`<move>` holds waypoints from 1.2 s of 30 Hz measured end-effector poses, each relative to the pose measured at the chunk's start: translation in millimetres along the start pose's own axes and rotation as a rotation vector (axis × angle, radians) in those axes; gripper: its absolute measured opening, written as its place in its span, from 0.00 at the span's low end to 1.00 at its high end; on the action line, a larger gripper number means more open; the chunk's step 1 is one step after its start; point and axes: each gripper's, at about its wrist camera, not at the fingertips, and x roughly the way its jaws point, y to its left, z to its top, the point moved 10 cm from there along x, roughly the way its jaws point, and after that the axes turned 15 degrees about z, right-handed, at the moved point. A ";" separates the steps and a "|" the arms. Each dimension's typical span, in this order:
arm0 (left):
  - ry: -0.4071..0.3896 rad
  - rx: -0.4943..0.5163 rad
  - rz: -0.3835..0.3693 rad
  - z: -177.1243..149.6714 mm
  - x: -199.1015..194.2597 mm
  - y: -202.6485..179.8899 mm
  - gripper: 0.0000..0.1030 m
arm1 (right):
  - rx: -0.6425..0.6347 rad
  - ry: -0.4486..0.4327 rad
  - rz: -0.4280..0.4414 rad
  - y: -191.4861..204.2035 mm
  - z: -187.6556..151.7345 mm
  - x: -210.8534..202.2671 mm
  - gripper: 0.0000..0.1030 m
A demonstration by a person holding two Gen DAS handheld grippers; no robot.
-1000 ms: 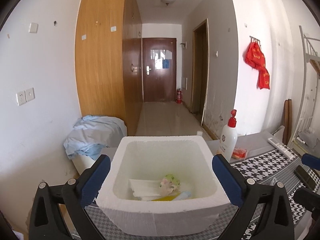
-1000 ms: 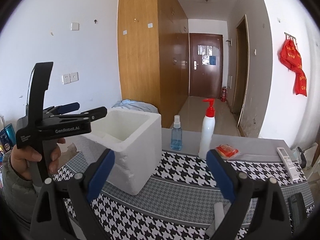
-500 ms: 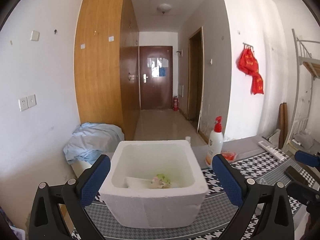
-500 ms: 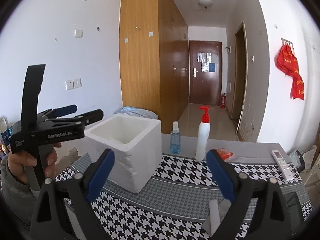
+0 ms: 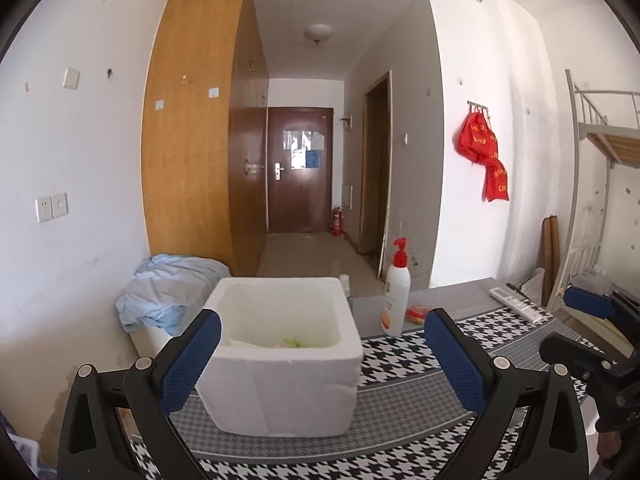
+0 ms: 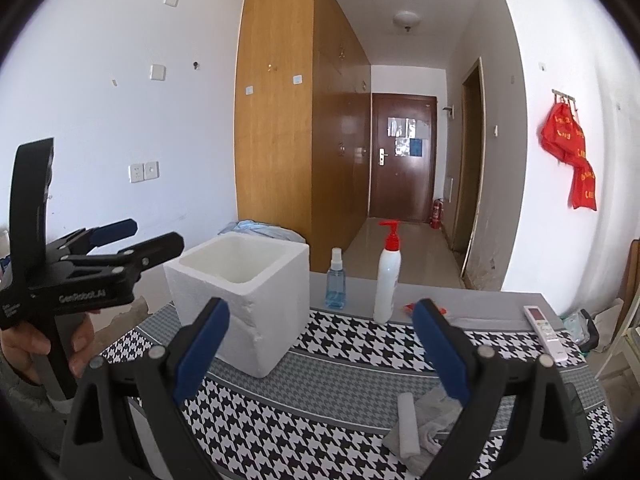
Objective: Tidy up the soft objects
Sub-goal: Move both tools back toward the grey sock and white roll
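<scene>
A white foam box [image 5: 280,360] stands on the houndstooth tablecloth [image 5: 400,400]. Over its rim I see only a sliver of white and green soft items [image 5: 290,343] on its floor. My left gripper [image 5: 320,340] is open and empty, held back from the box's near wall. In the right wrist view the box [image 6: 240,296] sits at centre left, with the left gripper [image 6: 148,236] in a hand [image 6: 24,344] beside it. My right gripper [image 6: 320,312] is open and empty. A white rolled cloth [image 6: 408,424] and a grey crumpled cloth [image 6: 436,412] lie under its right finger.
A white pump bottle [image 6: 387,288], a blue spray bottle [image 6: 335,280], a red packet [image 6: 410,307] and a remote [image 6: 546,326] line the table's far side. A light blue cloth bundle [image 5: 168,284] rests on a bin behind the box.
Both grippers have drawn back from the foam box, which now looks smaller and farther away. The white roll and grey cloth have come more fully into the right wrist view.
</scene>
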 end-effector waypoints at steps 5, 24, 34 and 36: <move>-0.018 -0.002 -0.009 -5.6 -11.0 -6.6 0.99 | 0.007 -0.007 -0.007 -4.0 -6.1 -5.7 0.92; -0.013 -0.034 -0.024 -37.8 -25.8 -20.1 0.99 | 0.033 -0.005 -0.022 -22.4 -36.2 -15.9 0.92; -0.013 -0.025 -0.027 -46.1 -32.0 -29.3 0.99 | 0.027 0.000 -0.043 -25.1 -44.4 -26.3 0.92; -0.006 -0.022 -0.037 -47.6 -31.3 -34.2 0.99 | 0.028 0.004 -0.057 -27.4 -47.5 -29.2 0.92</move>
